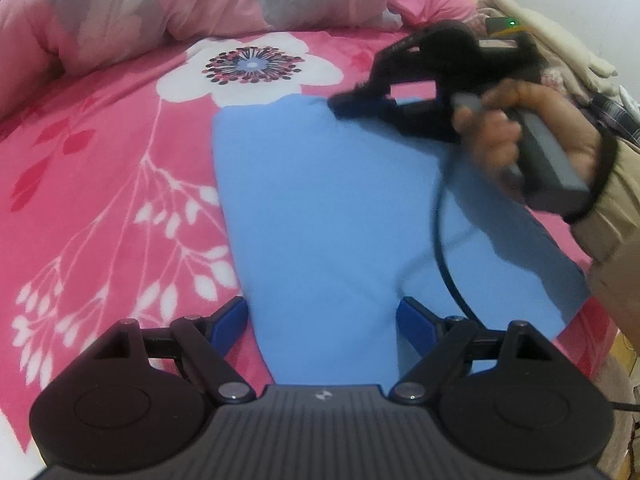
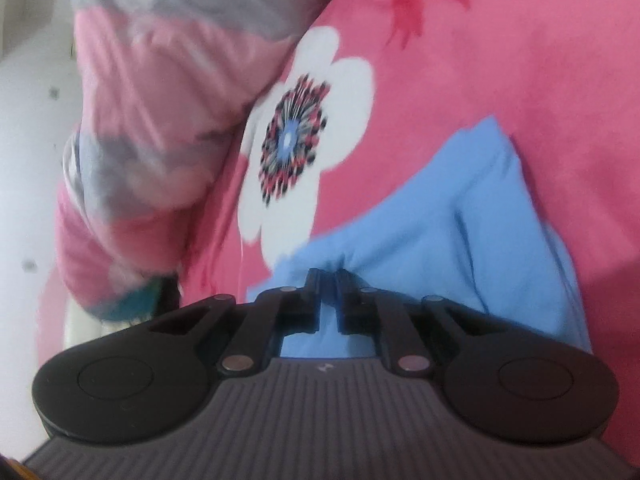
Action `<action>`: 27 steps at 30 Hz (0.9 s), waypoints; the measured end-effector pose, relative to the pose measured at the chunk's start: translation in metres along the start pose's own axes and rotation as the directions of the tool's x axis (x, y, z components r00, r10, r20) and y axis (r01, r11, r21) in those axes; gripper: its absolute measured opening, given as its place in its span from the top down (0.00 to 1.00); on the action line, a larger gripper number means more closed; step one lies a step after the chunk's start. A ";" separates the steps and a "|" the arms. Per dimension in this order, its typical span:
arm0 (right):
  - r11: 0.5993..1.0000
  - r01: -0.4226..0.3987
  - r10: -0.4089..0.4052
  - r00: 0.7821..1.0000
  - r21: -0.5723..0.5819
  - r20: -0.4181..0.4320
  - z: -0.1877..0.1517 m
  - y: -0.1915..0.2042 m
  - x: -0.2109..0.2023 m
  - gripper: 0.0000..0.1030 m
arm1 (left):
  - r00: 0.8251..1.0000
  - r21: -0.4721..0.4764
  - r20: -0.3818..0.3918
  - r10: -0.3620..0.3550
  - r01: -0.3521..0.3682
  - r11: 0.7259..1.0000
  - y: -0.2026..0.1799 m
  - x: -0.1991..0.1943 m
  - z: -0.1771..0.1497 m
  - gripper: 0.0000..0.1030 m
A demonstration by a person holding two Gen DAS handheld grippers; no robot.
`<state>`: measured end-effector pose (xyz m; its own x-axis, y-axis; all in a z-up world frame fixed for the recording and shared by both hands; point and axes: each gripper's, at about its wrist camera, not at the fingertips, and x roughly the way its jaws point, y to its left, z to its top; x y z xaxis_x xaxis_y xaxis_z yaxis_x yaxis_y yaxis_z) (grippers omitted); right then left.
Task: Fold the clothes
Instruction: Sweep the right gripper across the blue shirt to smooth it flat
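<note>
— The blue garment point(image 1: 320, 208) lies flat on the pink flowered bedsheet point(image 1: 100, 152), running from the near edge of the bed toward the big white flower point(image 1: 250, 68). Do we agree on that?

— We do. In the right wrist view the same cloth point(image 2: 420, 232) bunches up just ahead of the right tongs point(image 2: 329, 280).

— How do we read those tongs?

— Drawn nearly together, pinching a gathered bit of the blue fabric. From the left view we see the right tongs point(image 1: 352, 102) at the far right corner of the garment, with a hand point(image 1: 512, 132) around the grip and a beige sleeve point(image 1: 612, 240) behind it, all somewhat blurred.

— And the left tongs point(image 1: 326, 320)?

— Spread wide at the near end. The blue cloth sits between the two blue fingers point(image 1: 228, 324), but we see neither one pressing on it.

— Beyond the sheet?

— A pink and grey quilt point(image 1: 160, 4) is heaped at the far side.
</note>
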<state>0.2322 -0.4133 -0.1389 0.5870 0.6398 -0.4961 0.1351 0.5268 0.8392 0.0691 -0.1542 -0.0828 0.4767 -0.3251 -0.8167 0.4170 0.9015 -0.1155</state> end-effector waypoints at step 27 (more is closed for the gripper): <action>0.997 -0.003 -0.011 0.982 0.072 0.187 0.005 -0.002 -0.025 0.91 | 0.999 0.002 -0.006 0.044 -0.044 0.999 -0.004 0.003 0.003 0.16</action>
<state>0.2211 -0.4335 -0.1269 0.7244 0.5181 -0.4548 0.1909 0.4831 0.8545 0.0710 -0.1596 -0.0830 0.4896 -0.2836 -0.8246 0.3975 0.9142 -0.0784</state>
